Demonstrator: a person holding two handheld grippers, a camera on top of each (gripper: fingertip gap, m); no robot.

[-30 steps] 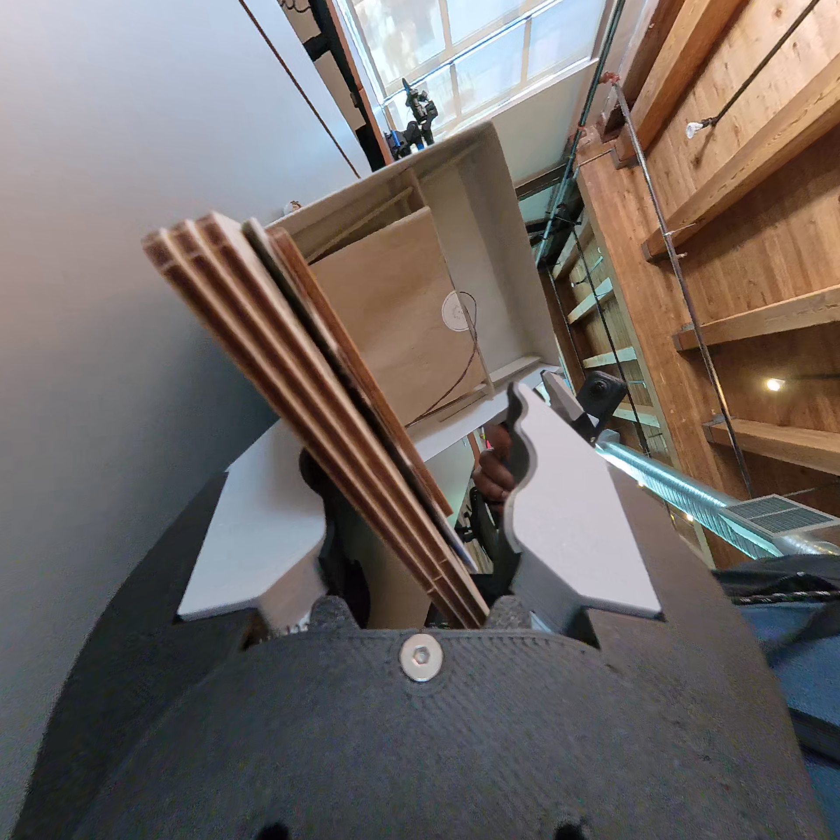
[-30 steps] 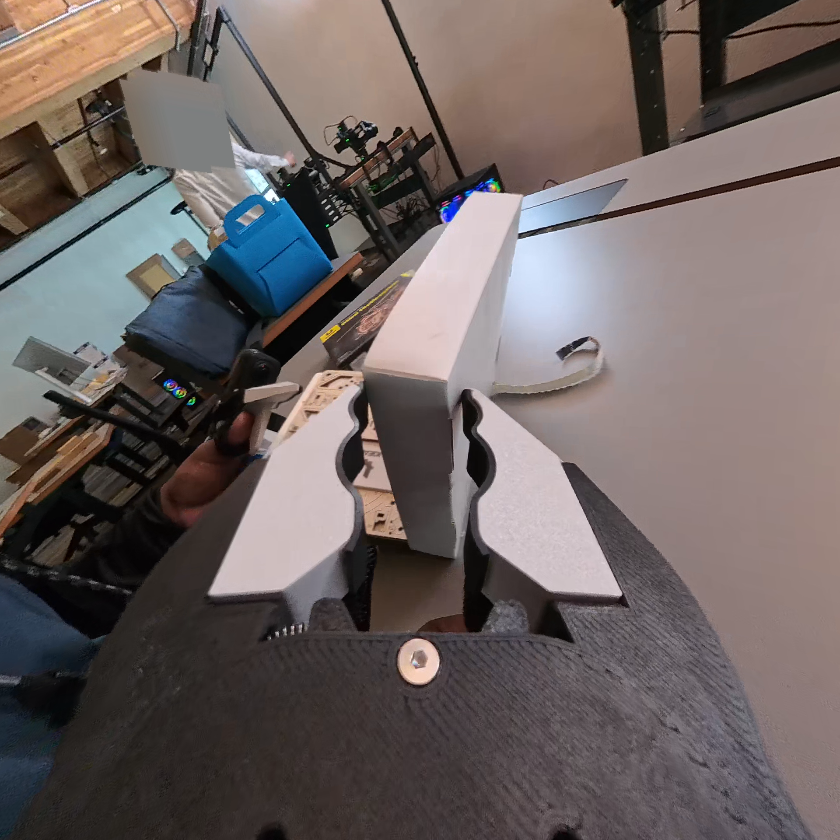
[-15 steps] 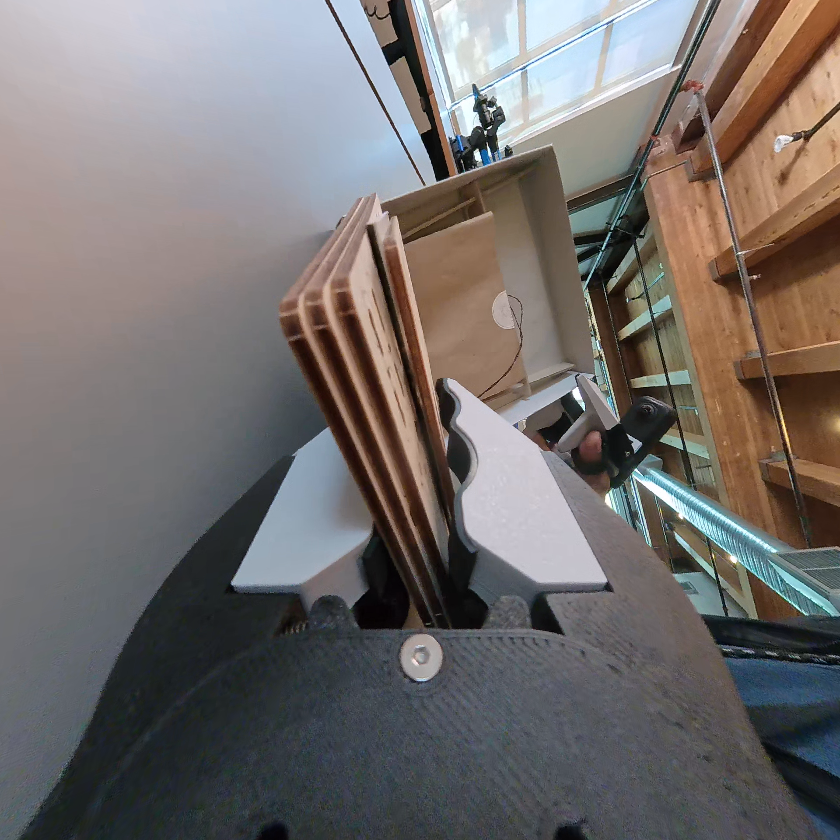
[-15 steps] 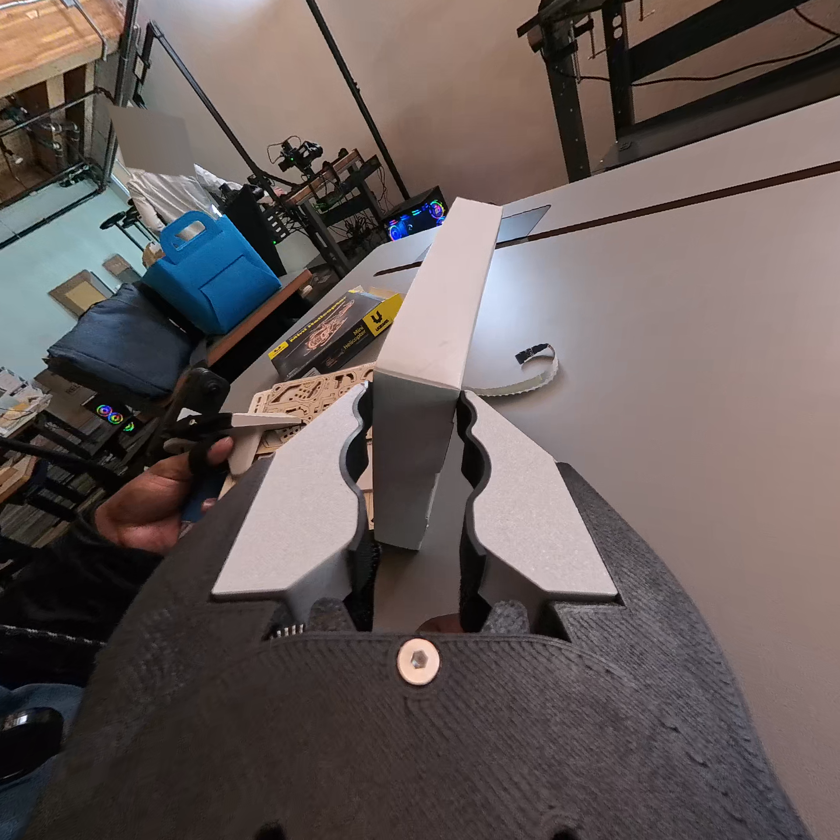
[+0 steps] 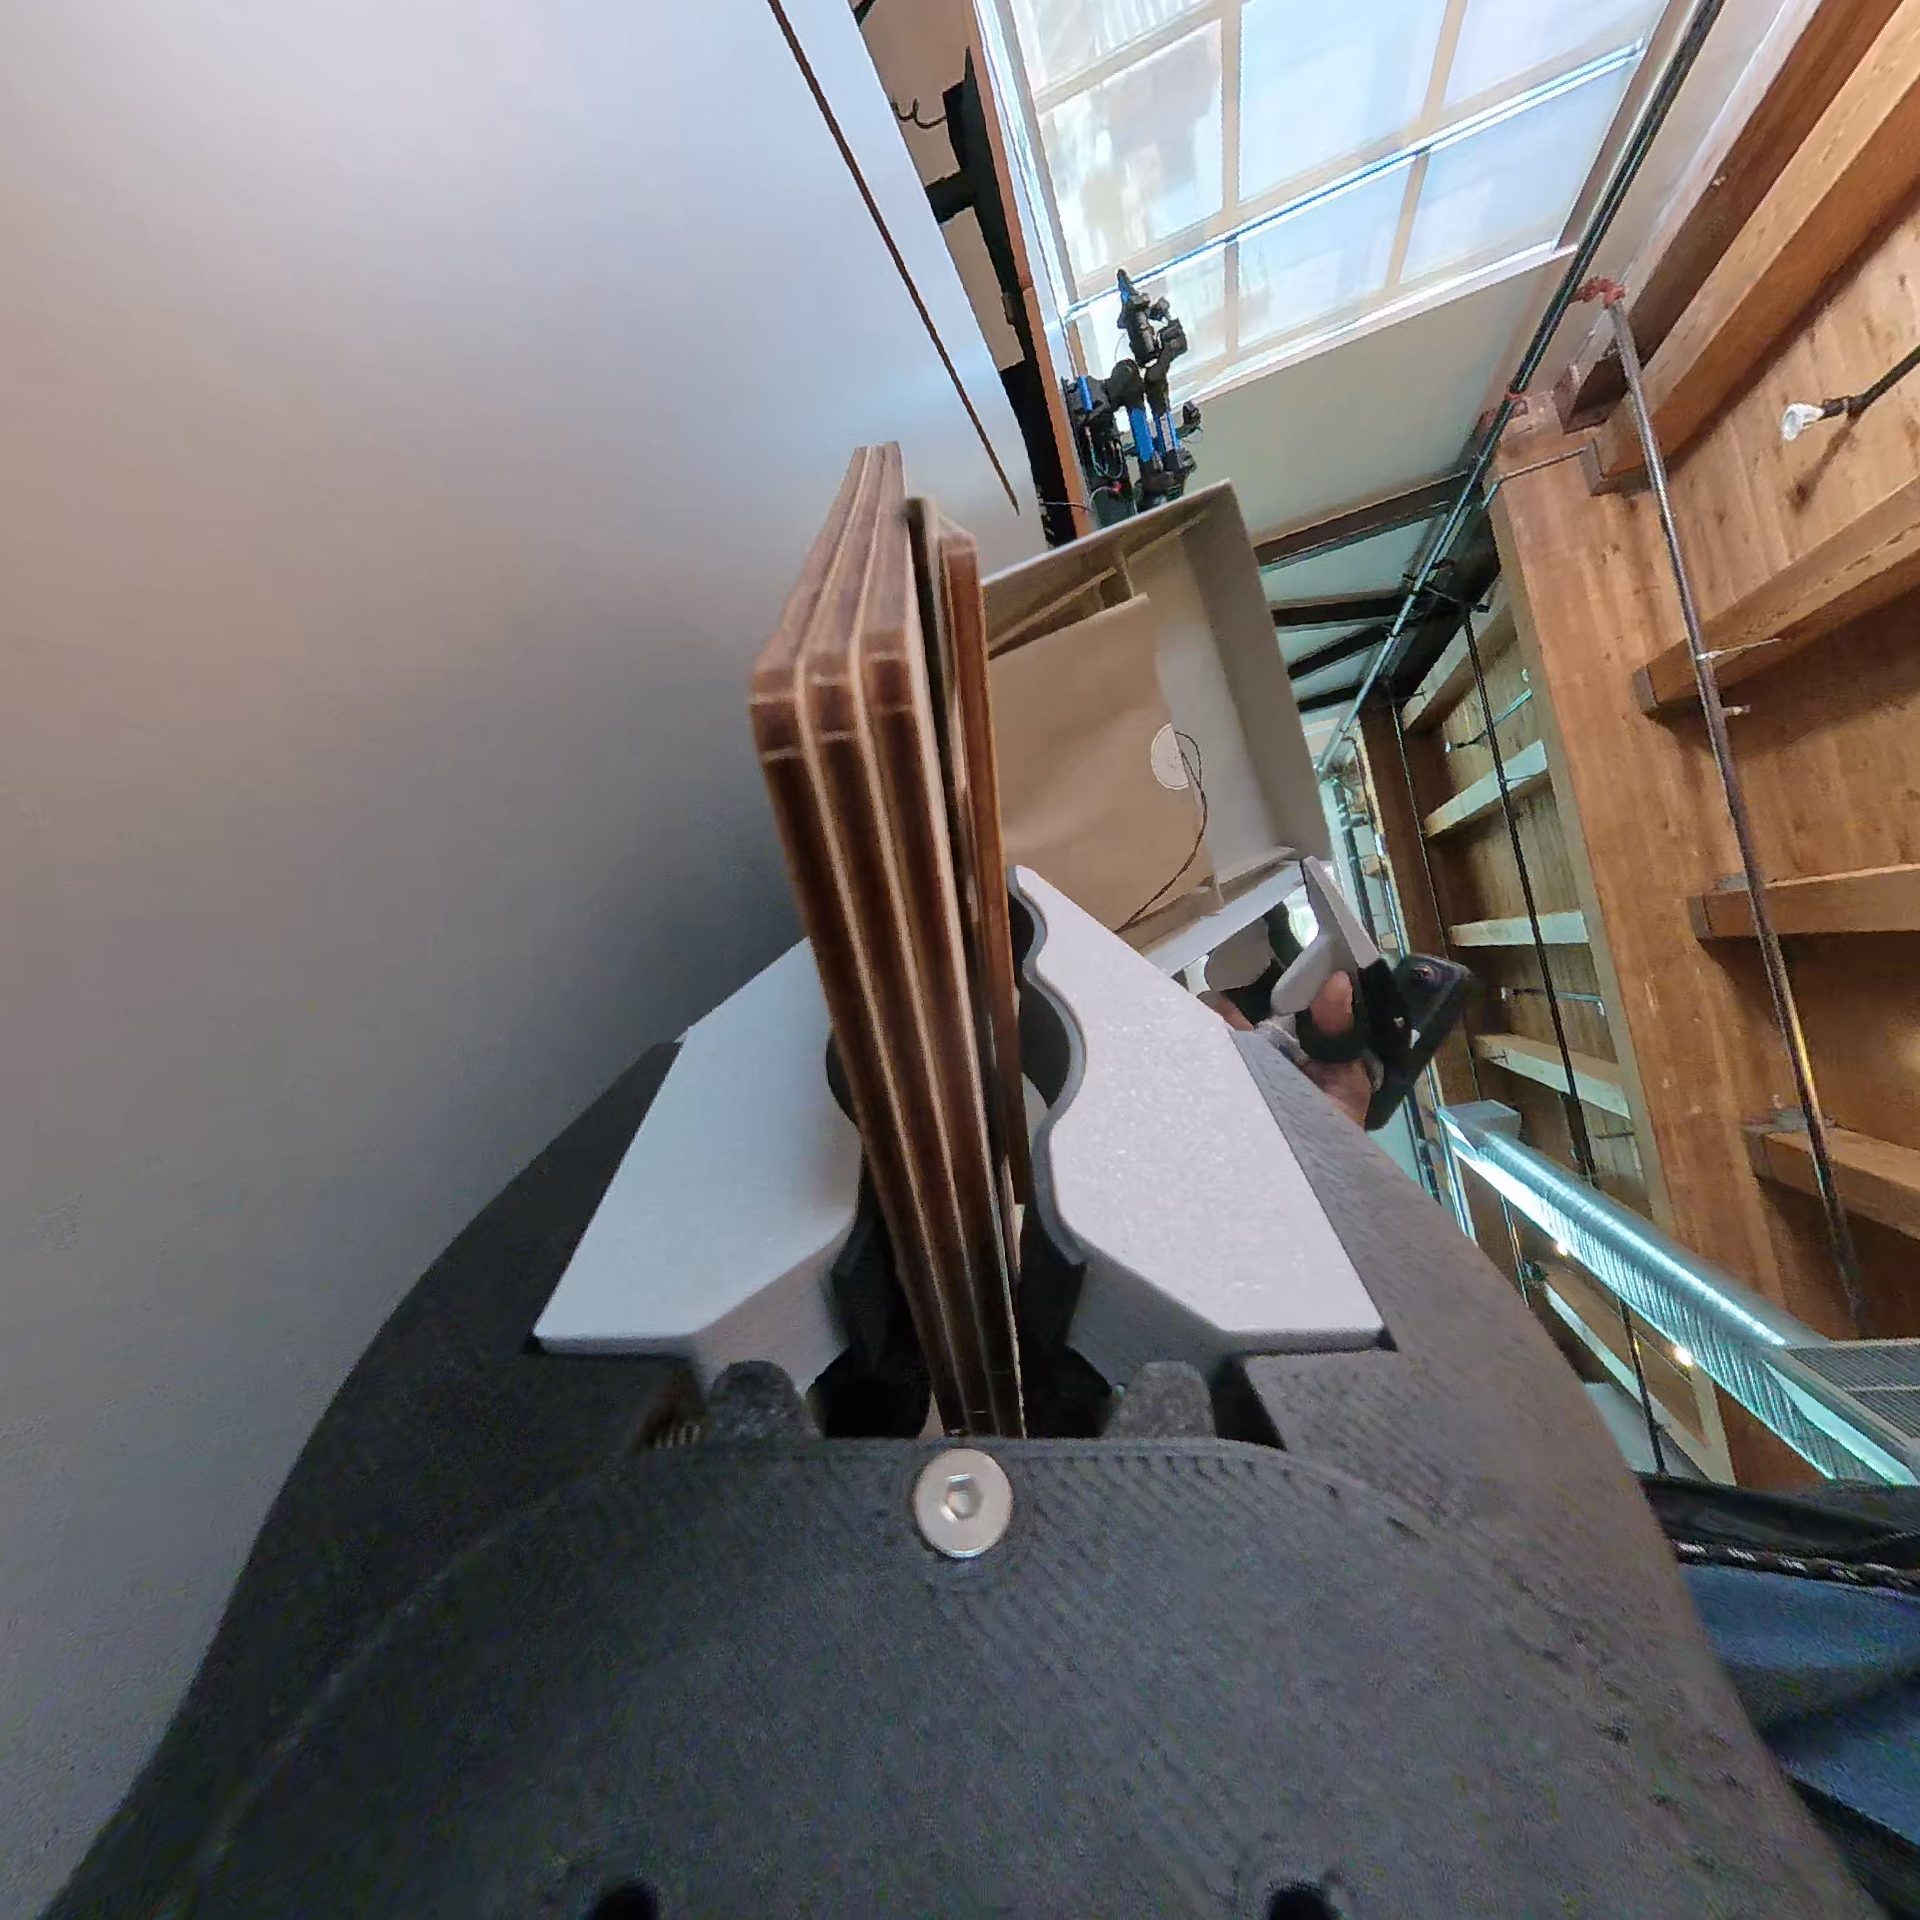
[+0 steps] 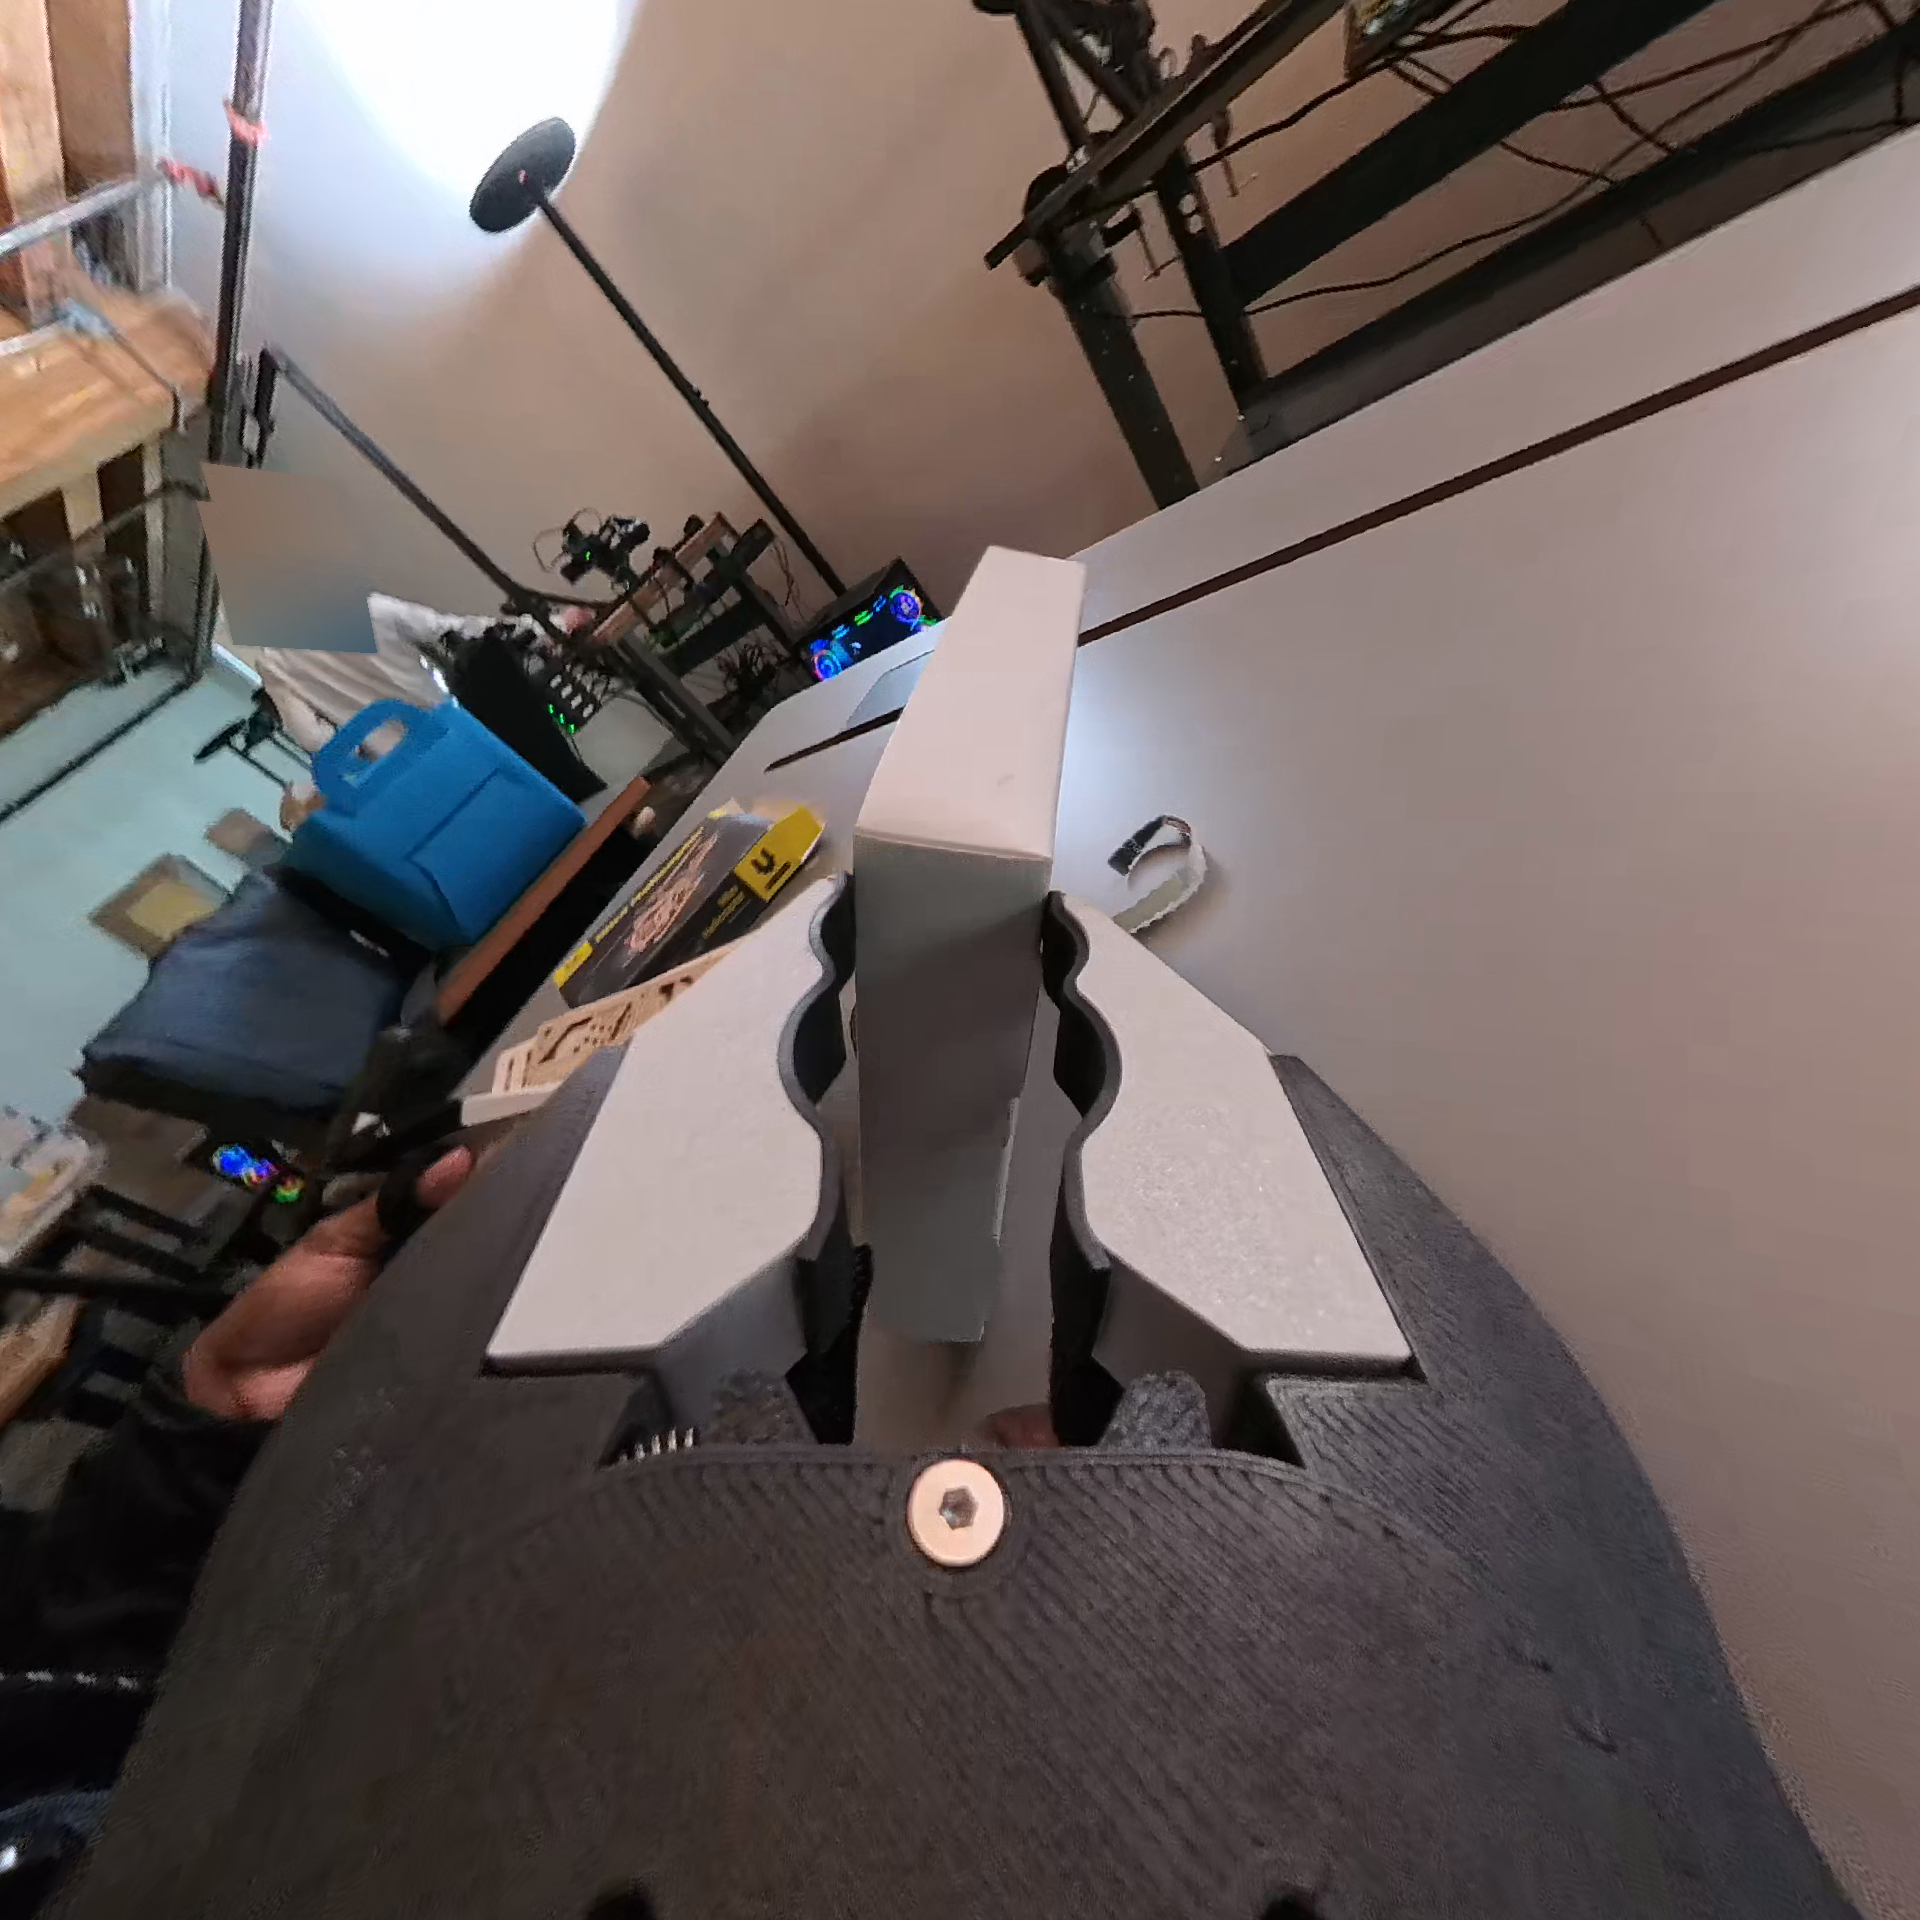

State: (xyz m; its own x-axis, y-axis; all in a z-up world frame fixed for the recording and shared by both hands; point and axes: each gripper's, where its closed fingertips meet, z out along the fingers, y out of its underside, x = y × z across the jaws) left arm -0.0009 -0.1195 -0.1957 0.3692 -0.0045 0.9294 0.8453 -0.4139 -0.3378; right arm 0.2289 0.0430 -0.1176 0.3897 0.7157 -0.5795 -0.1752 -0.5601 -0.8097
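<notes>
My left gripper (image 5: 925, 935) is shut on a stack of thin brown wooden sheets (image 5: 852, 790), held edge-on and upright between its fingers. Behind them is a grey open box (image 5: 1226, 623) with a brown paper envelope (image 5: 1081, 769) inside; the right gripper (image 5: 1340, 966) holds it by the lower edge. In the right wrist view my right gripper (image 6: 945, 904) is shut on the wall of that grey box (image 6: 987, 727), which is lifted above the grey table (image 6: 1507, 935). The left gripper (image 6: 488, 1107) and a hand (image 6: 301, 1320) show blurred at the left.
On the table lie pale cut-out wooden sheets (image 6: 582, 1029), a black and yellow box (image 6: 696, 904) and a white strap (image 6: 1164, 873). A blue bag (image 6: 416, 821) on a dark cushion stands beyond the table edge. Racks with equipment stand behind. Wooden shelves (image 5: 1714, 727) are at the right. My hands' fingertips stand some 30 cm from each other.
My left gripper has closed on the wooden sheets, which were leaning loose between open fingers, and they now stand upright. My right gripper has tilted upward with the box still in it.
</notes>
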